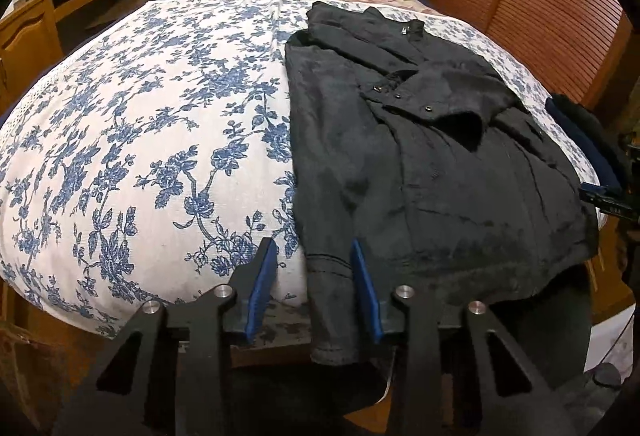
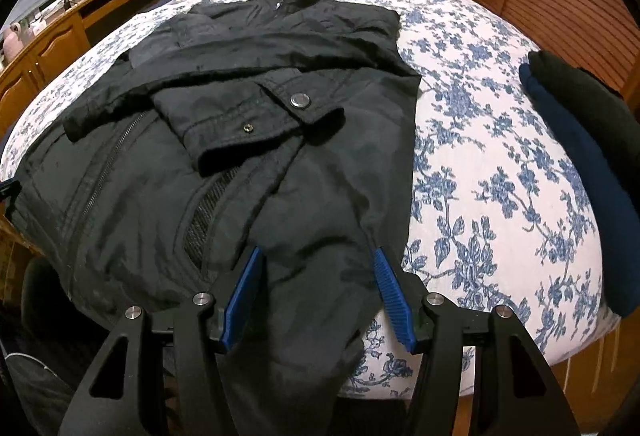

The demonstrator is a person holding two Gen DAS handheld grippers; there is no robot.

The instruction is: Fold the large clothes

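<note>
A black jacket (image 2: 248, 140) was spread on the bed (image 1: 132, 140), sleeves folded across its front, hem draped over the near edge. Both the left gripper (image 1: 314, 248) and right gripper (image 2: 318, 256) were held at that hem, jaws apart, nothing clamped.

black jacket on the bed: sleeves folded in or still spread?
Folded in. On the black jacket, a snap-buttoned cuff lies across the chest; nothing extends sideways. Hem end not yet folded up.
</note>
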